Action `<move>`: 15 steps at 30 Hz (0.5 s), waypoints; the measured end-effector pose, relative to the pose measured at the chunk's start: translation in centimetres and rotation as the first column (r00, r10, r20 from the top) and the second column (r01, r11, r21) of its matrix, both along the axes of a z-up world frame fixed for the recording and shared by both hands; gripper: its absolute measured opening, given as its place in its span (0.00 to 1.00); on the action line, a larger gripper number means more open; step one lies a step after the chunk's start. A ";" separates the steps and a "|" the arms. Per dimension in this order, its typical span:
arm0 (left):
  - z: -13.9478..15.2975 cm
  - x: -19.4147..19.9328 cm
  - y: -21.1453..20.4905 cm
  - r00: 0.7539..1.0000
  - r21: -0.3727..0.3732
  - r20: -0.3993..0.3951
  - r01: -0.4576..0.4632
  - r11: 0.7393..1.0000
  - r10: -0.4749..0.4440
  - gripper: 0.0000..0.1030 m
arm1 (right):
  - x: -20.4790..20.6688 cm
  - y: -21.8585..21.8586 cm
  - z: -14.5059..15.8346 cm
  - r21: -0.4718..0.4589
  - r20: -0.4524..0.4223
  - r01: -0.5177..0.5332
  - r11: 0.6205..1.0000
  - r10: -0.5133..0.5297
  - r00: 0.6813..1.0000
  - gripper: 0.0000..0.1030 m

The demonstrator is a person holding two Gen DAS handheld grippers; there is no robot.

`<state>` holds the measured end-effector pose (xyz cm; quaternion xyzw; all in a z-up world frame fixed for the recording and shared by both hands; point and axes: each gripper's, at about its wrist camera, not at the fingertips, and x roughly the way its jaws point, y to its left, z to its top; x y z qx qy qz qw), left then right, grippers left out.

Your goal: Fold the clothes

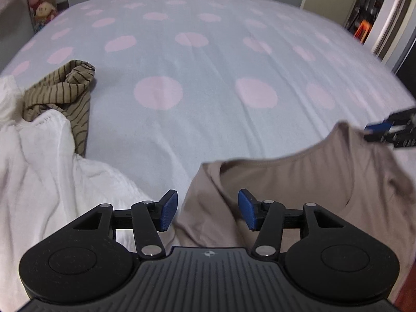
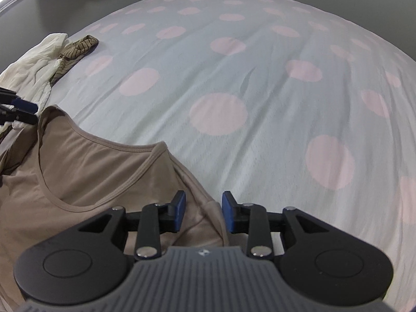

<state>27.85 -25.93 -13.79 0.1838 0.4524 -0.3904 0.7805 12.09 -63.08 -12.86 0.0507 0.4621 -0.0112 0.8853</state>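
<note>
We see a bed (image 1: 208,59) covered by a pale blue sheet with pink dots, and a taupe top (image 1: 299,182) lying at its near edge, neckline facing the far side. Our left gripper (image 1: 208,212) hovers above the top's left shoulder, jaws apart with nothing pinched; cloth lies beneath the gap. Our right gripper (image 2: 203,212) hangs over the right shoulder seam, jaws narrower yet open, a ridge of fabric between but not pressed. The top's long axis appears to run from the neckline back toward us, so each gripper sits nearest its own shoulder. A white garment (image 1: 52,171) and a striped brown garment (image 1: 70,88) crowd the left; ahead and to the right the sheet lies bare for spreading or folding.
</note>
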 end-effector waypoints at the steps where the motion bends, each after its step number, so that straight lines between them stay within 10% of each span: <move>1: 0.0 -0.1 0.3 1.000 -0.005 0.007 0.001 1.000 -0.001 0.47 | -0.1 -0.1 -0.1 0.005 0.001 0.003 1.000 -0.003 1.000 0.33; 6: 0.7 1.0 2.4 0.997 -0.103 -0.046 -0.061 0.993 0.057 0.46 | -0.4 -0.2 -0.3 0.007 0.007 0.009 1.000 -0.009 1.000 0.33; 15: -1.9 1.6 2.6 0.990 -0.048 -0.094 -0.109 0.993 0.104 0.32 | -0.6 -0.5 -0.8 0.009 -0.004 0.019 1.000 -0.019 1.000 0.33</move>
